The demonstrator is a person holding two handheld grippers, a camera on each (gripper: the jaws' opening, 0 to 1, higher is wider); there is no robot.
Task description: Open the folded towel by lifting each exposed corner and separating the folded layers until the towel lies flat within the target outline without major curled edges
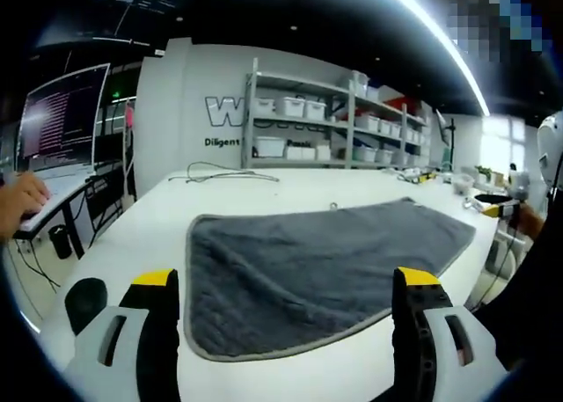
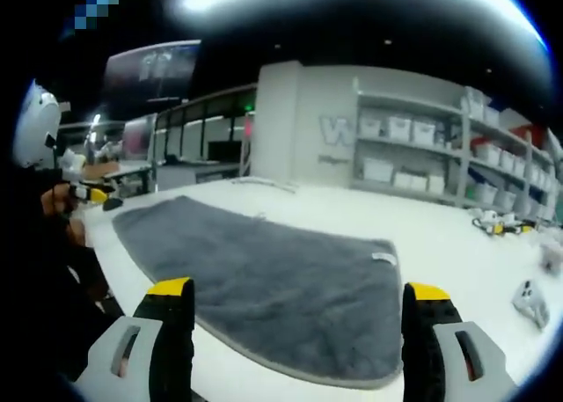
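Nearest me, my left gripper (image 1: 286,310) holds its yellow-tipped jaws wide apart with nothing between them, and my right gripper (image 2: 299,318) does the same. Just beyond both pairs I see the grey, pale-edged cloth towel (image 1: 308,266) (image 2: 264,283) spread out on the white worktop (image 1: 158,213) (image 2: 449,235). Farther off, metal shelving with white bins (image 1: 325,120) (image 2: 422,151) lines the wall.

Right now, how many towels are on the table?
1: a single grey towel spread on the white table, ahead of both open tongs. It may be folded; hidden layers can't be ruled out.
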